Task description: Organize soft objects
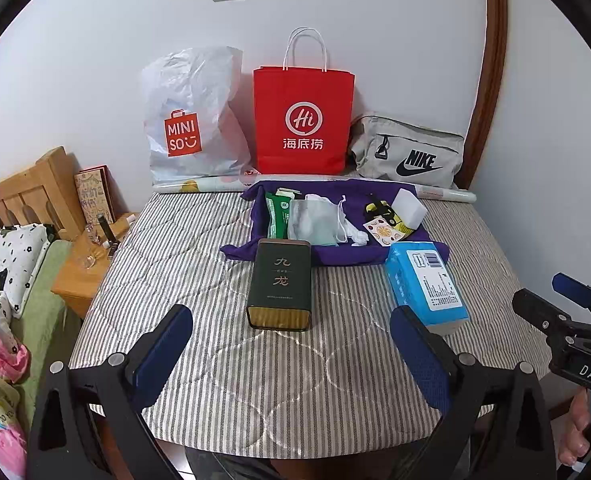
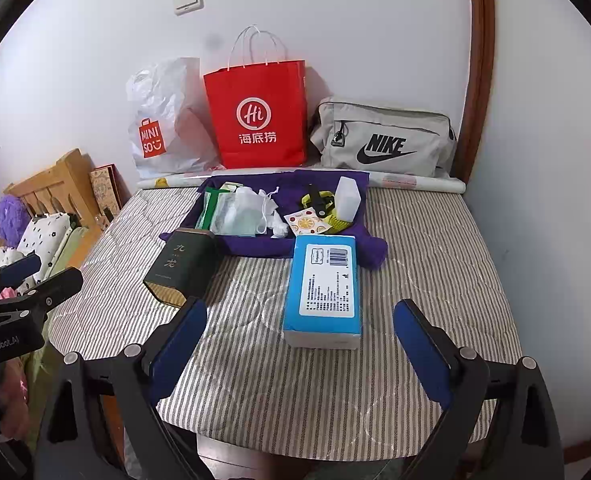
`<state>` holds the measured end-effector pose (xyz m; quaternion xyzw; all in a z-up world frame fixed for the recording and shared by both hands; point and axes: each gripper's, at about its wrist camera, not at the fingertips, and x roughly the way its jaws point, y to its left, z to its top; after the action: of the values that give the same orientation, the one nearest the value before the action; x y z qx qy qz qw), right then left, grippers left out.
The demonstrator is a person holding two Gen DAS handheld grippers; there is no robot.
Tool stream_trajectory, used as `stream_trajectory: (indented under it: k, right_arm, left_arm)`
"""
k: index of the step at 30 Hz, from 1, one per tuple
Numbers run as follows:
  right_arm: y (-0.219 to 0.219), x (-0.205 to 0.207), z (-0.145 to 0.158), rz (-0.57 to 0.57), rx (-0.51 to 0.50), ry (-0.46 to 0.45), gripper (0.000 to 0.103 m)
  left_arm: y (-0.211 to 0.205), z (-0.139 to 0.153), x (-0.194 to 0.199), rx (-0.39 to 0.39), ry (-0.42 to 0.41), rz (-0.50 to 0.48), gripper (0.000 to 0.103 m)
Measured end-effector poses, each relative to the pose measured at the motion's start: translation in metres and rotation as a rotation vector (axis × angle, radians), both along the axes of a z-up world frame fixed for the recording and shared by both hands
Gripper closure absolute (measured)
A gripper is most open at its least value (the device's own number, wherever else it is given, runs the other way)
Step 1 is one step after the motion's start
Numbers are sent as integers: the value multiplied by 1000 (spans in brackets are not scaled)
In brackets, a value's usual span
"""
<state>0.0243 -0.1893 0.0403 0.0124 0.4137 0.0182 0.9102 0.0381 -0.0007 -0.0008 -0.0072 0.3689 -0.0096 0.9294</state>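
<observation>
Striped quilted pad (image 1: 223, 360) covering the surface; dark green tin (image 1: 279, 284) lying centre, blue tissue pack (image 1: 427, 280) to its right, purple cloth (image 1: 335, 256) behind both; white Miniso bag (image 1: 193, 120), red paper bag (image 1: 303, 120), grey Nike pouch (image 1: 411, 152) along the far wall

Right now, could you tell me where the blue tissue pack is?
In both views, the blue tissue pack lies right of the dark tea tin, overlapping the purple cloth.

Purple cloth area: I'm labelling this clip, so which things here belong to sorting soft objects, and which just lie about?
Job:
purple cloth
face masks
tissue pack
green packet
white sponge block

Lying about:
dark tea tin
red paper bag
Miniso bag
Nike bag
</observation>
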Motion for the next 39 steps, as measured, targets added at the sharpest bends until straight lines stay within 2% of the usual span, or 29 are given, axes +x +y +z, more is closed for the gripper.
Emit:
stream_trajectory:
  k: [39]
  right_arm:
    - [0, -7, 3, -4, 1, -3, 9]
  left_arm:
    - [-3, 4, -5, -6, -2, -12, 3]
